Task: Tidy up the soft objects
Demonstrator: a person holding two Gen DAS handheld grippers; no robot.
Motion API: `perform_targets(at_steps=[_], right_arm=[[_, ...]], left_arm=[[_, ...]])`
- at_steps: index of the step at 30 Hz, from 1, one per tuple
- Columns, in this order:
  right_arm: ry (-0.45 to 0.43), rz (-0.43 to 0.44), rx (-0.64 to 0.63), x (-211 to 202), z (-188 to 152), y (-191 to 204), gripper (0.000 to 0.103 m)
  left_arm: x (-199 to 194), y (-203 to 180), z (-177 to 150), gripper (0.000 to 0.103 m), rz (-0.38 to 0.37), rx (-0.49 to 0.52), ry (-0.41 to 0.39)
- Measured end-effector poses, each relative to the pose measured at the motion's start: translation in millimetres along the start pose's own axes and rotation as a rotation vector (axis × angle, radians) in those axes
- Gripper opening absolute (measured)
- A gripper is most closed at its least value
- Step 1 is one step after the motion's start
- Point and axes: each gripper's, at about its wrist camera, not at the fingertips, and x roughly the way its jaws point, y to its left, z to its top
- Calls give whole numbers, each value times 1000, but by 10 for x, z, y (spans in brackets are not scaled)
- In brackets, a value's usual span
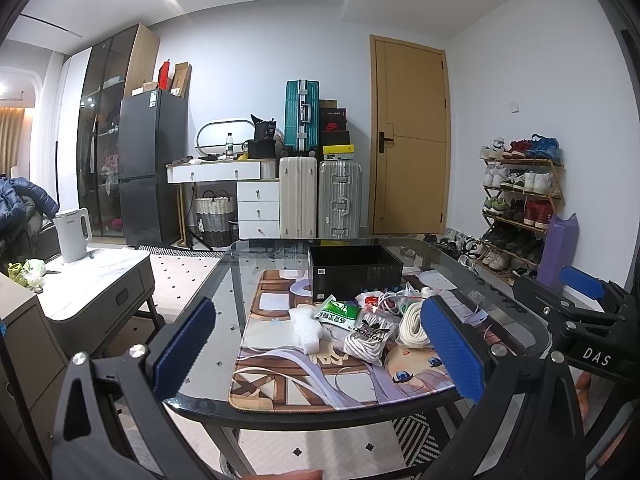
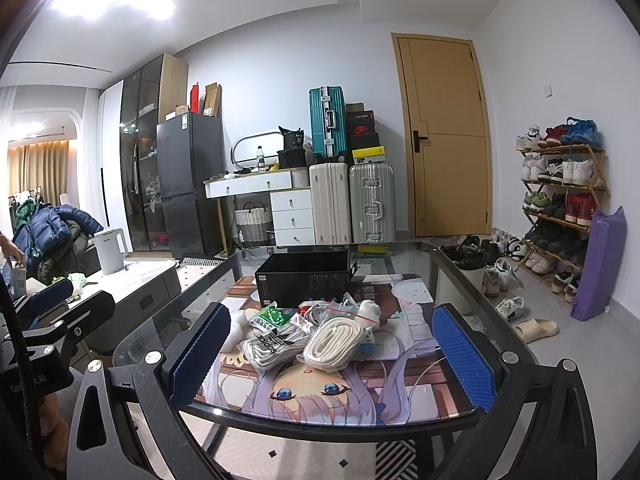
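Glass bench (image 2: 460,280) is carrying a heap of soft objects (image 2: 312,332) lying before a black box (image 2: 304,282); left hand-held gripper (image 1: 320,356) and right hand-held gripper (image 2: 332,354) are hovering wide open, empty.

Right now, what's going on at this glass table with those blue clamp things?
A person holds a hand-held gripper in each hand: the left hand-held gripper and the right hand-held gripper both hover open, gripping nothing. On the mat lies a heap of soft things, among them a white cord coil and a bagged adidas item, in front of an open black box. Nothing is packed yet.
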Motion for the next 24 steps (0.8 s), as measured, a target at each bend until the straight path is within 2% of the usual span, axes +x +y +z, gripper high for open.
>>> perform_targets(at_steps=[8,13,24], right_arm=[[-2,-2,-4,-36,16,-31,103],[-4,-3,-3,-45,22,-38,103],[0,-8,-3,-46,22,-38,103]], left_arm=[[28,-7,-8,103,-21,-5,8],[28,-12,-14,103,1,2,3],[121,-104,-47,103,-31,26,69]])
